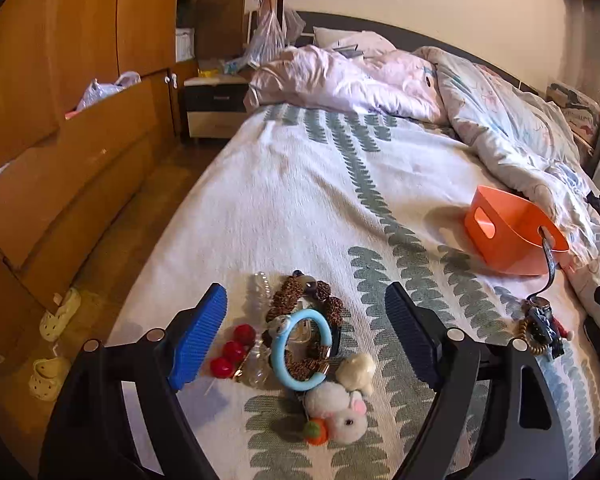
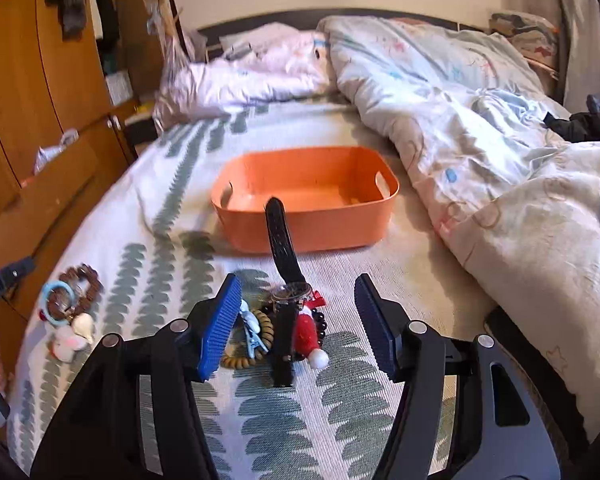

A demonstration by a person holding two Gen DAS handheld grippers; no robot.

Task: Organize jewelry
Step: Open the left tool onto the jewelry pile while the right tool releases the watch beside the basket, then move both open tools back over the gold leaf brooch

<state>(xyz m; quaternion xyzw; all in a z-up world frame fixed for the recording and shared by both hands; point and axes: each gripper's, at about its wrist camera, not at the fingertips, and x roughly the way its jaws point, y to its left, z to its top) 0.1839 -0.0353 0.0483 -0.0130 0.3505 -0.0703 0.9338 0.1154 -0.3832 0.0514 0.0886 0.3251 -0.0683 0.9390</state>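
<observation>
2 jewelry piles [image 2: 284, 328] before basket [image 2: 300, 236], on bedspread [image 2: 380, 280]

Bedspread [image 2: 112, 208]: white, grey-green leaf-stripe pattern. Bin [image 2: 312, 224] on it: solid orange. Near bin, black watch [image 2: 283, 320] strap, beside it red Santa-hat charm [image 2: 306, 334] (white pompom), tan coil hair tie [image 2: 260, 330], pale blue clip [image 2: 250, 330]. Further left of bin: light blue ring [image 1: 300, 354], brown beaded bracelet [image 1: 320, 300], red berries [image 1: 232, 350], white plush rabbit [image 1: 342, 412] with orange carrot. Duvet [image 2: 480, 128] right of bin: pastel print on white. Gripper pads [image 1: 198, 338]: blue, ribbed.
</observation>
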